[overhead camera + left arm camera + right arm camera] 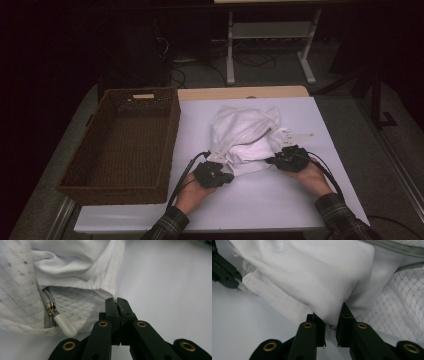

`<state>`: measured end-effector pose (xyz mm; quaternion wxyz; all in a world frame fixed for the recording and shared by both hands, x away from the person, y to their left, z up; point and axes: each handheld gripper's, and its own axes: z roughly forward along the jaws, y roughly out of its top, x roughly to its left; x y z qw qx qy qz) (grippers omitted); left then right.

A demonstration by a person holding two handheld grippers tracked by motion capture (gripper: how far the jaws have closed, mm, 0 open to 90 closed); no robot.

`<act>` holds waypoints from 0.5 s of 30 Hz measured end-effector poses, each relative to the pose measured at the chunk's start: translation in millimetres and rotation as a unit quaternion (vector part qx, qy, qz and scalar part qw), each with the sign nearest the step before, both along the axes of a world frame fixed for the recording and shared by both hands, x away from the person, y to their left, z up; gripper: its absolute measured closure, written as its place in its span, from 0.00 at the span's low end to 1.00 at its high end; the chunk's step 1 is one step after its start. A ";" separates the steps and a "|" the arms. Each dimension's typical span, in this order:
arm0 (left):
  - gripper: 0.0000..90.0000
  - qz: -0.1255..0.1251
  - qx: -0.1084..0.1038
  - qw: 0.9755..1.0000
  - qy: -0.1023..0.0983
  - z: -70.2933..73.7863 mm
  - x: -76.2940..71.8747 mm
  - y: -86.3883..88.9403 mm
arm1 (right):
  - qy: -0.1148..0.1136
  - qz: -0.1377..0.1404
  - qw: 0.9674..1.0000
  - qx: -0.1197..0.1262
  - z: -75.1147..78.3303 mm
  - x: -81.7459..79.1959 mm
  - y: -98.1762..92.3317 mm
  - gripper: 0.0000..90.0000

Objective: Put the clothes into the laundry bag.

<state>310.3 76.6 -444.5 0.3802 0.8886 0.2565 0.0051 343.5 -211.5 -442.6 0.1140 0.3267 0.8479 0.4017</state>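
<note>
A crumpled white garment (245, 132) lies mid-table together with a white mesh zip bag (15, 290), whose zipper has a white pull (63, 323). The smooth white cloth (75, 265) spills from the bag's opening. My left gripper (227, 176) sits at the pile's near left edge; in the left gripper view its jaws (116, 301) are closed tight at the corner of the cloth's hem. My right gripper (272, 160) is at the near right side, and in its own view (333, 322) it pinches a fold of the white cloth (312, 277). Mesh (402, 310) lies to the right of that fold.
A brown wicker basket (167, 145) stands empty on the table's left side, close to the left hand. The white tabletop (280, 200) has free room in front of both hands. A metal frame and cables (270, 55) stand on the floor behind the table.
</note>
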 end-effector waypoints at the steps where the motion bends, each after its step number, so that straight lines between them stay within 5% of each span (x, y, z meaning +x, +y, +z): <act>1: 0.99 -0.004 0.002 1.000 0.001 -0.4 -0.4 -0.7 | -0.001 -0.001 1.000 0.001 1.0 1.1 1.8 0.91; 15: 0.98 -0.017 0.006 1.000 0.010 -2.6 -1.8 -2.5 | -0.007 -0.031 0.999 0.017 6.8 23.4 25.1 0.93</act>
